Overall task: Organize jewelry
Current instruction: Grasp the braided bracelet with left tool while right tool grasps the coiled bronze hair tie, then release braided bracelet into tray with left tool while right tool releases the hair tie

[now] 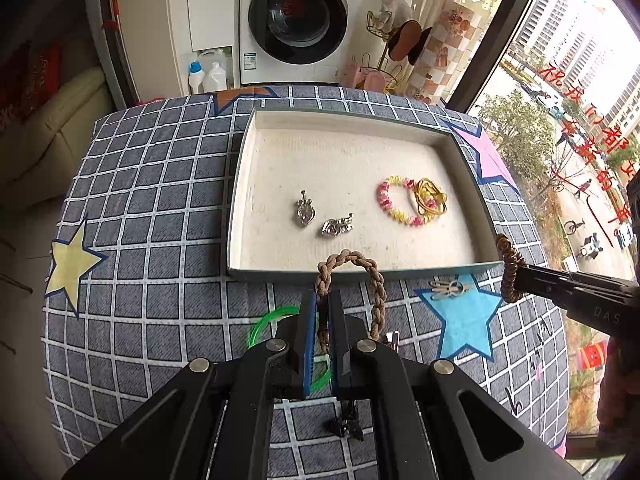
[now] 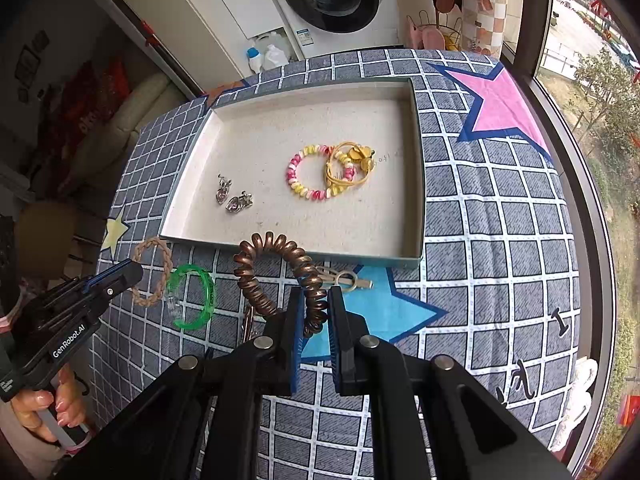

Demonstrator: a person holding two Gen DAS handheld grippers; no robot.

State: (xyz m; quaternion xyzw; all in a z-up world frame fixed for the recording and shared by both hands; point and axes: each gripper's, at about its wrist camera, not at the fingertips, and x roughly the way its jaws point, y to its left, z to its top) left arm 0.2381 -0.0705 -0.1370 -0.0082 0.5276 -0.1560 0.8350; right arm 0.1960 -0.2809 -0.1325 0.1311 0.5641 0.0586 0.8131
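Observation:
My left gripper [image 1: 323, 300] is shut on a braided tan rope bracelet [image 1: 376, 280] and holds it just before the near rim of the shallow white tray [image 1: 360, 270]. My right gripper [image 2: 316, 300] is shut on a copper spiral hair tie [image 2: 256, 272], also near the tray's front rim. The tray holds two silver heart pendants [image 1: 304, 210] [image 1: 336, 227], a pink-and-yellow bead bracelet [image 1: 390, 200] and a yellow cord piece [image 1: 430, 198]. A green plastic bangle [image 2: 192, 296] and a beige hair clip [image 2: 346, 280] lie on the cloth.
The table has a grey checked cloth with stars [image 1: 160, 200]. A washing machine [image 1: 298, 20] stands behind it, a window [image 1: 580, 100] at the right. A dark clip [image 1: 348, 426] lies under my left gripper.

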